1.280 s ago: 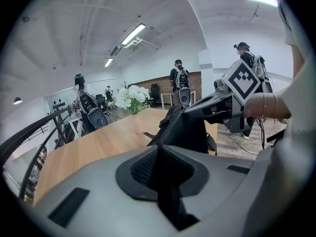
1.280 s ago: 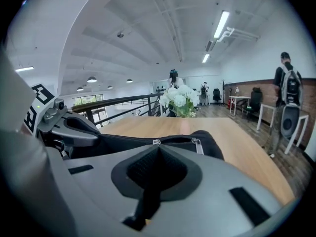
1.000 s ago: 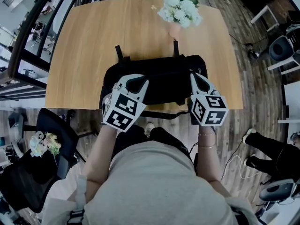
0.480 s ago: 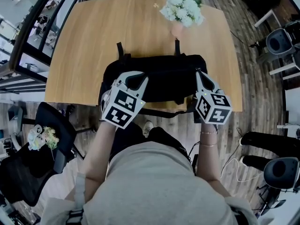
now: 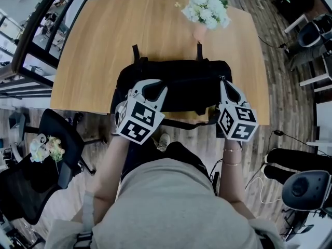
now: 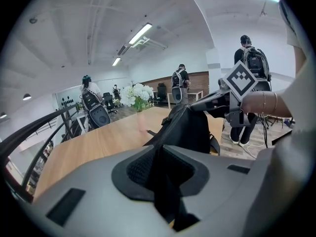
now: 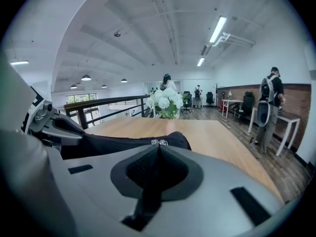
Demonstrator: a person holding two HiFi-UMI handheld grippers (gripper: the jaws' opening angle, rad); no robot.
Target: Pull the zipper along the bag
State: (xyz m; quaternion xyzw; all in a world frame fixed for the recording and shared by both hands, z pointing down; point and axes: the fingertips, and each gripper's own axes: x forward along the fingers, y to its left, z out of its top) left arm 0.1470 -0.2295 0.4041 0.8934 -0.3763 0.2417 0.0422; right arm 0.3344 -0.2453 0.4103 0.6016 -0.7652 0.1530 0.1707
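Observation:
A black bag point(image 5: 181, 87) lies lengthwise on the wooden table point(image 5: 104, 45), close to its near edge. My left gripper point(image 5: 149, 87) sits at the bag's left end. In the left gripper view the left gripper point(image 6: 160, 149) is shut on a fold of the bag's black fabric point(image 6: 190, 127). My right gripper point(image 5: 224, 83) is at the bag's right end. In the right gripper view the right gripper point(image 7: 158, 145) is shut, with the silver zipper pulls point(image 7: 155, 142) right at its tips and the zipper line running left along the bag point(image 7: 118, 143).
A vase of white flowers point(image 5: 207, 12) stands on the table behind the bag. Two bag straps point(image 5: 136, 53) stretch toward the far side. Office chairs point(image 5: 57, 139) stand on the floor at the left. People with backpacks point(image 6: 252, 63) stand farther off.
My right gripper has edged slightly right along the bag's top. The left gripper keeps its grip at the bag's left end. The head view has shifted a little.

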